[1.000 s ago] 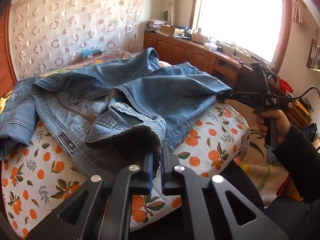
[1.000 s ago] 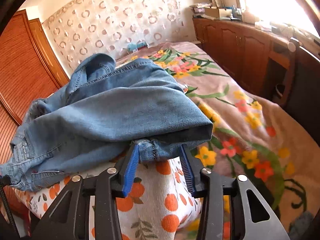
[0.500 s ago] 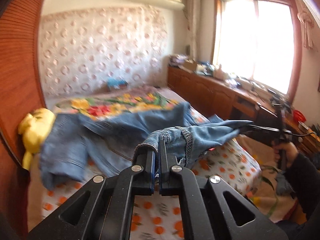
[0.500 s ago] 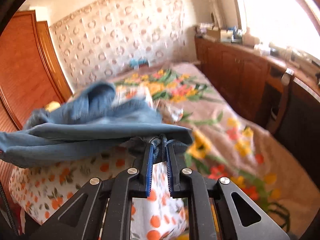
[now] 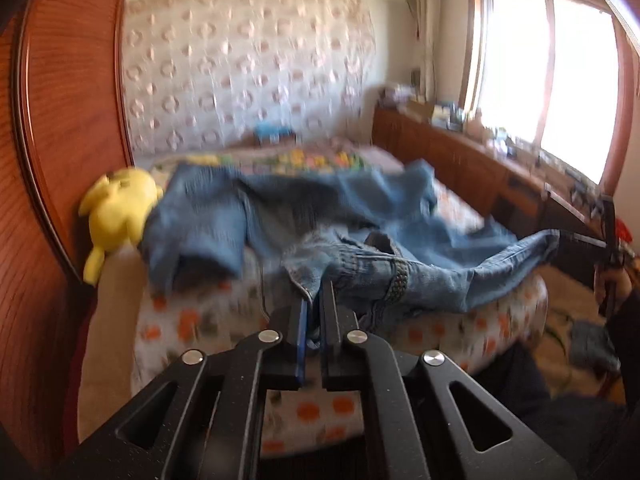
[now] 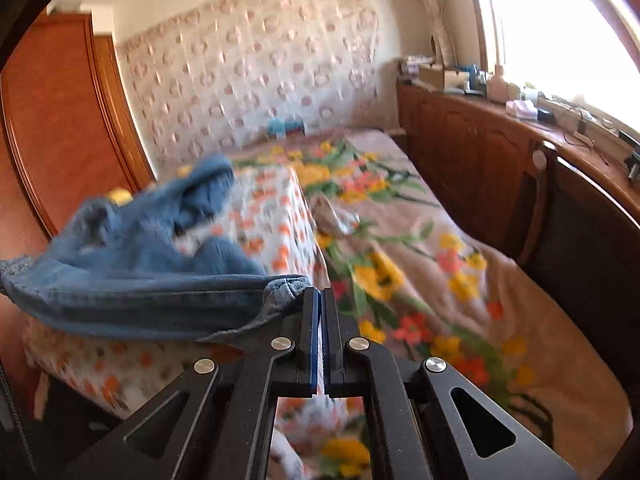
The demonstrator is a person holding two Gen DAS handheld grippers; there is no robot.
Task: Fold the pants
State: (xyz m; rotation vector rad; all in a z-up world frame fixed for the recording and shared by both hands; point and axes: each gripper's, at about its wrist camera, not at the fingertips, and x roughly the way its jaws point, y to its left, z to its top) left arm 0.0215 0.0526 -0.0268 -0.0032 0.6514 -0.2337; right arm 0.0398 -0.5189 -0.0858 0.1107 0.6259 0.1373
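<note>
Blue denim pants (image 5: 360, 216) are seen stretched across the near end of a bed (image 5: 420, 336), over a white cover printed with oranges (image 6: 272, 208). The left tool (image 5: 314, 308) is clamped on a bunched fold of the waistband, where a belt loop and stitched seam are visible; the denim is pinched between its blue-lined fingers (image 5: 301, 332), which stand nearly together. From that grip the fabric is drawn rightward in the left wrist view as a taut band, lifted clear of the cover, to the right tool (image 5: 560, 238), which is seen far off at the frame's right edge with a hand (image 5: 612, 284) on its grip. In the right wrist view the right tool (image 6: 320, 300) is closed, its fingers all but touching, and a crumpled hem edge is caught at their tips; the pants (image 6: 152, 280) hang away to the left of it as a sagging strip. The rest of the garment lies heaped and blurred on the orange-print cover. A yellow plush toy (image 5: 116, 208) rests at the bed's left edge against a wooden wardrobe (image 5: 60, 140), touching the denim. A flowered blanket (image 6: 420, 272) covers the bed's right side, beside a wooden cabinet (image 6: 472, 152) under the window. Both views are motion-blurred.
</note>
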